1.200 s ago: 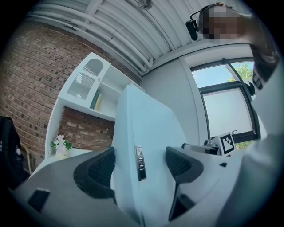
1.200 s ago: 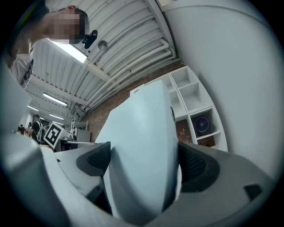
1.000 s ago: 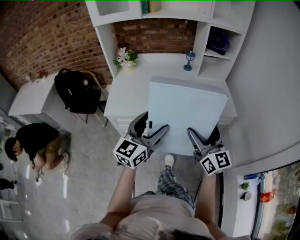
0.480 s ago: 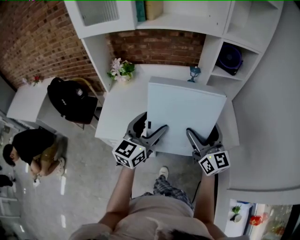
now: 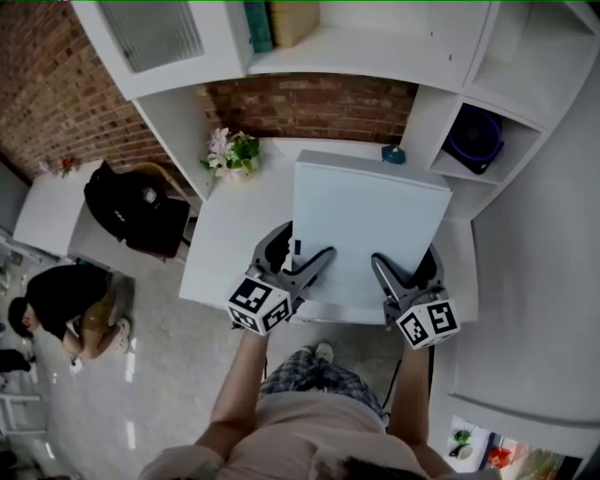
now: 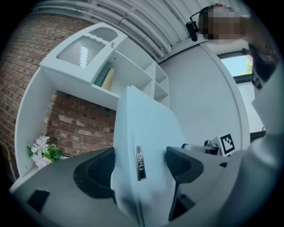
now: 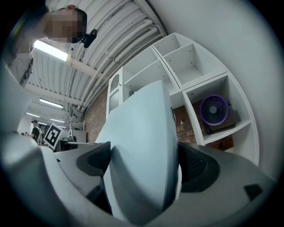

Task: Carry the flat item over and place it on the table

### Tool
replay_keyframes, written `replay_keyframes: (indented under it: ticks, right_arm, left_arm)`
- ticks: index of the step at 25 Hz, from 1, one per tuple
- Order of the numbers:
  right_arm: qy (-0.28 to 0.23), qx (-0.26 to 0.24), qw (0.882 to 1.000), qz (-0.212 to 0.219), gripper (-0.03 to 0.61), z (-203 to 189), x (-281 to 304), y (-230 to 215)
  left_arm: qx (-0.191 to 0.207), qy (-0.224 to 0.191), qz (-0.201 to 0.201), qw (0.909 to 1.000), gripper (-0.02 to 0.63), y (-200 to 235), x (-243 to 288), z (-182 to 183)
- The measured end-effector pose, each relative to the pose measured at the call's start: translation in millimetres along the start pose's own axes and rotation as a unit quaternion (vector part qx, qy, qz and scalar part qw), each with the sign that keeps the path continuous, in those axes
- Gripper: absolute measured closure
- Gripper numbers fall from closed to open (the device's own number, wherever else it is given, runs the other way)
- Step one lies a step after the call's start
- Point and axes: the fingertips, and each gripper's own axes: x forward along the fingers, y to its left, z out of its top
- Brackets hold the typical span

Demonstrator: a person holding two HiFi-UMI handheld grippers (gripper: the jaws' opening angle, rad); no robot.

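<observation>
Head view: the flat white panel (image 5: 367, 225) is held over the white desk (image 5: 236, 239), its near edge clamped by the left gripper (image 5: 302, 253) and the right gripper (image 5: 405, 268). A purple fan (image 5: 476, 138) is housed in a shelf cubby (image 5: 531, 120); books (image 5: 272, 21) are shelved above.

Smooth matt flat item (image 5: 366, 234) (possibly plastic), glossy metal badge (image 6: 140, 163), rough brick wall (image 5: 309, 108), smooth white table (image 5: 234, 239).

Beige shirt (image 5: 314, 433), plaid trousers (image 5: 309, 377), grey tongs (image 5: 302, 246) (image 5: 405, 261)
</observation>
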Motion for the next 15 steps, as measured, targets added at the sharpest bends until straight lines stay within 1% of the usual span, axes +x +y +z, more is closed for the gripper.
replay_keyframes:
  ticks: [4, 7, 11, 15]
  right_arm:
    - [0.004, 0.002, 1.0, -0.011, 0.104, -2, 13, -21]
    - [0.006, 0.007, 1.0, -0.029, 0.104, -4, 15, -38]
    - [0.009, 0.017, 0.997, -0.069, 0.103, -11, 1, -67]
    - [0.018, 0.029, 0.993, -0.111, 0.103, -25, -19, -91]
  left_arm:
    - [-0.004, 0.003, -0.008, 1.0, 0.259, 10, 25, -3]
    - [-0.009, 0.011, -0.024, 0.9996, 0.259, 12, 47, -7]
    - [-0.015, 0.029, -0.057, 0.9978, 0.259, 2, 79, -20]
    - [-0.027, 0.053, -0.091, 0.9941, 0.259, -12, 106, -44]
